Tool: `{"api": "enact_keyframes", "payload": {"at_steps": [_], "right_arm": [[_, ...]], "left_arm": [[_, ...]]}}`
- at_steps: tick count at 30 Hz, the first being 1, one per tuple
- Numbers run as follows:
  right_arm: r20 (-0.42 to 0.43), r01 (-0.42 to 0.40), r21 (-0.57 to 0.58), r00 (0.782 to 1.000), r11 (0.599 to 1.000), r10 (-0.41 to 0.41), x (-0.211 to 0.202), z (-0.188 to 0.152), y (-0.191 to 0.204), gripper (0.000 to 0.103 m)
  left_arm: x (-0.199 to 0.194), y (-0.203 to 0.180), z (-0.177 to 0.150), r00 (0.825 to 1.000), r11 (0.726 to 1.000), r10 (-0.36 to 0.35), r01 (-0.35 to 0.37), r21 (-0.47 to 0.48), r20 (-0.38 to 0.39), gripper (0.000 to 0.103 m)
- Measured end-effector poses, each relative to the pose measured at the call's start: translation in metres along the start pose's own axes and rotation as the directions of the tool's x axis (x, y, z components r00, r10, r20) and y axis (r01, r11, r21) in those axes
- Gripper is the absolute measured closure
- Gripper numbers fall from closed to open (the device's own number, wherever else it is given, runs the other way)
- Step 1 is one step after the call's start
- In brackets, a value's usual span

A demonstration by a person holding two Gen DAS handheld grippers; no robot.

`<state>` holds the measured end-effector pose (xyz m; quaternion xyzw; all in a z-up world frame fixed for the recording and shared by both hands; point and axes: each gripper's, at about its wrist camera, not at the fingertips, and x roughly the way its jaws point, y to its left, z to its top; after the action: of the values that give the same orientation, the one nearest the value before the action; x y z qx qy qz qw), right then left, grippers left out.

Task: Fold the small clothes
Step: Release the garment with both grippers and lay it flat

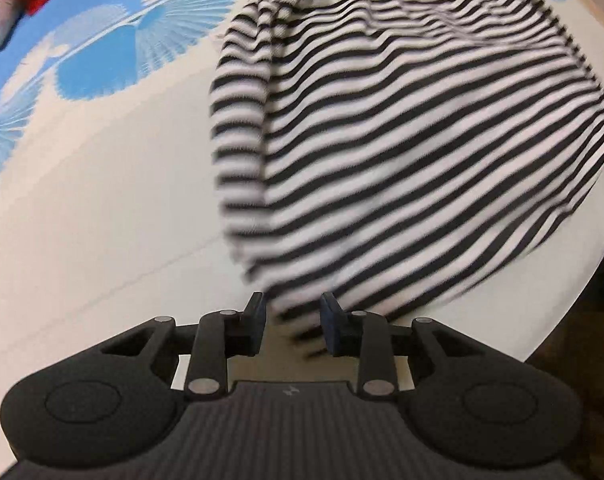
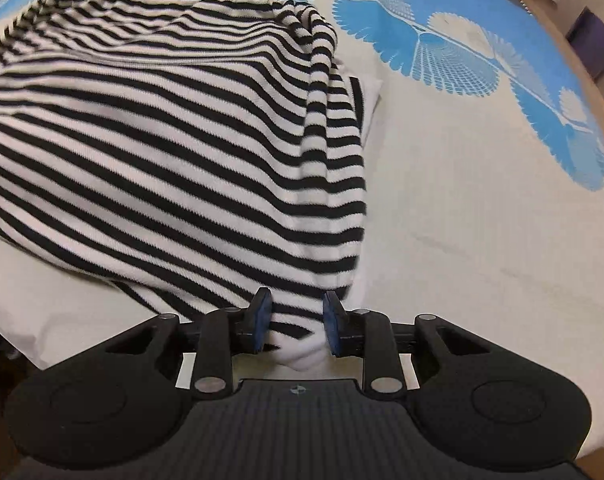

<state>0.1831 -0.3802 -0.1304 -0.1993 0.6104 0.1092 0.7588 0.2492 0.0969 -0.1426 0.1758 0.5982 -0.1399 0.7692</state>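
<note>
- Two grippers, left (image 1: 293,330) and right (image 2: 296,326), each hold a near corner of the striped shirt (image 1: 401,140), jaws part-closed on bunched cloth.
- Shirt hangs lifted off the bed (image 2: 481,220), far edge resting.
- Folding seems barely begun; no finished fold shows.

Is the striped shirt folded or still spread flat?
Neither: the striped shirt is lifted at its near edge, with fabric between the jaws of both the left gripper and right gripper; no completed fold shows.

A home bedroom, judging by the bed's white-and-blue patterned sheet (image 2: 461,168) with clothes lying on it.
</note>
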Motion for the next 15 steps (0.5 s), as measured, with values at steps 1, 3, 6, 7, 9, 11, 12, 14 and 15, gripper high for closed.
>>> {"api": "enact_keyframes", "payload": {"at_steps": [1,3,6,7,9,11,12,14,15], "right_arm": [[-0.015,0.042,-0.003,0.999,0.999,-0.042,-0.002,-0.002,0.000,0.071],[-0.055,0.157,-0.010,0.986,0.988,-0.157,-0.005,-0.003,-0.001,0.061],[0.002,0.263,0.097,0.964,0.960,-0.265,-0.033,0.001,-0.006,0.062],[0.062,0.244,0.164,0.965,0.956,-0.256,-0.050,0.003,-0.009,0.062],[0.201,0.153,0.301,0.955,0.941,-0.220,-0.088,0.005,-0.009,0.061],[0.295,0.081,0.346,0.936,0.935,-0.190,-0.113,0.000,-0.003,0.059],[0.324,0.057,0.344,0.929,0.937,-0.176,-0.121,-0.006,0.004,0.059],[0.324,0.042,0.317,0.934,0.947,-0.149,-0.123,-0.018,0.019,0.059],[0.291,0.054,0.296,0.946,0.954,-0.144,-0.117,-0.022,0.024,0.059]], "left_arm": [[-0.002,0.002,-0.002,0.998,0.999,0.048,-0.048,-0.023,-0.028,0.069],[-0.015,0.014,-0.005,0.993,0.981,0.116,-0.119,-0.151,-0.032,0.069],[-0.044,0.035,-0.016,0.996,0.902,0.043,-0.005,-0.432,0.077,0.068],[-0.051,0.036,-0.021,0.993,0.871,0.017,0.043,-0.489,0.117,0.068],[-0.058,0.027,-0.031,0.983,0.820,-0.017,0.118,-0.559,0.183,0.069],[-0.059,0.008,-0.042,0.976,0.792,-0.026,0.152,-0.591,0.216,0.069],[-0.056,0.001,-0.047,0.973,0.777,-0.029,0.167,-0.607,0.231,0.069],[-0.040,-0.005,-0.051,0.971,0.739,-0.021,0.177,-0.651,0.240,0.069],[-0.033,-0.006,-0.056,0.971,0.708,-0.014,0.178,-0.683,0.239,0.069]]}}
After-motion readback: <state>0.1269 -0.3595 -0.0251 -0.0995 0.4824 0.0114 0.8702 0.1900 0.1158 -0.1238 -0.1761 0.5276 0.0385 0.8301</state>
